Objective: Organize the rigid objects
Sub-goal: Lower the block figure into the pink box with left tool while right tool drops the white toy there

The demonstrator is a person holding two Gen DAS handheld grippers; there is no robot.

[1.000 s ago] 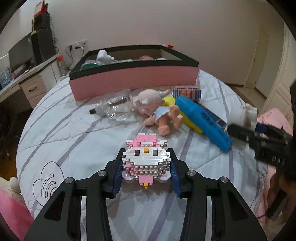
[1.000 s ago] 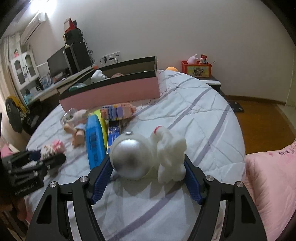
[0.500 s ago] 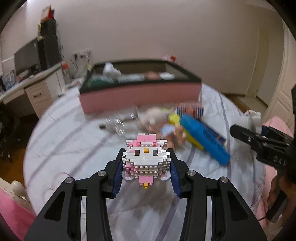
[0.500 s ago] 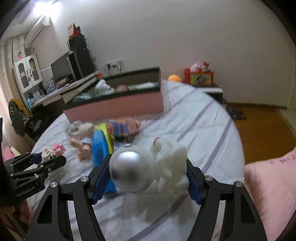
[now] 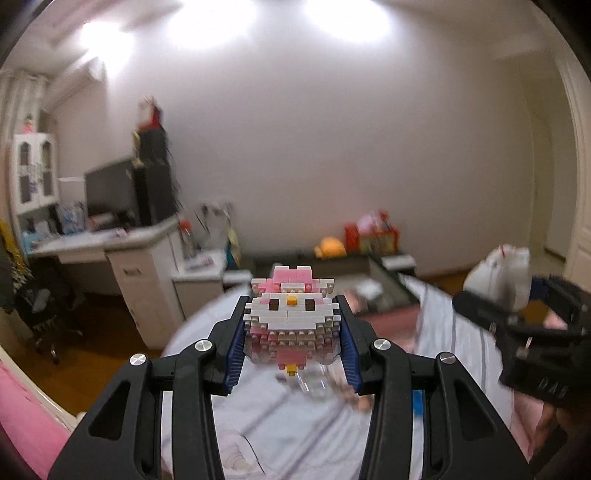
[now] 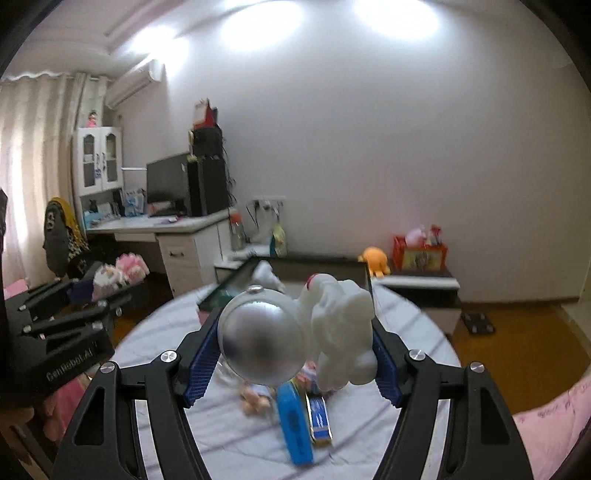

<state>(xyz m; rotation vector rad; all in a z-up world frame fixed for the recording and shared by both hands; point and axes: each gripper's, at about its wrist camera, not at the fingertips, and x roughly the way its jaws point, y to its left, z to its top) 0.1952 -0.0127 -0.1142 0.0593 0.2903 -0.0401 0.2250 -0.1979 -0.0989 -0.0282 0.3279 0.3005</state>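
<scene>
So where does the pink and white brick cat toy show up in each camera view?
Left wrist view: brick cat toy sits at centre, clamped in the left gripper.
Right wrist view: same toy at far left, blurred, in that gripper.
Shared landmark: orange plush by the wall, also here.

Both views: dim warm room, ceiling lights (image 5: 280, 22) blown out at 12 o'clock w/ glare down the wall (image 6: 369, 147). Bkgd smeared by motion blur, esp. left view. Fisheye bends edges; black vignette at corners. Foreground sharp.
</scene>
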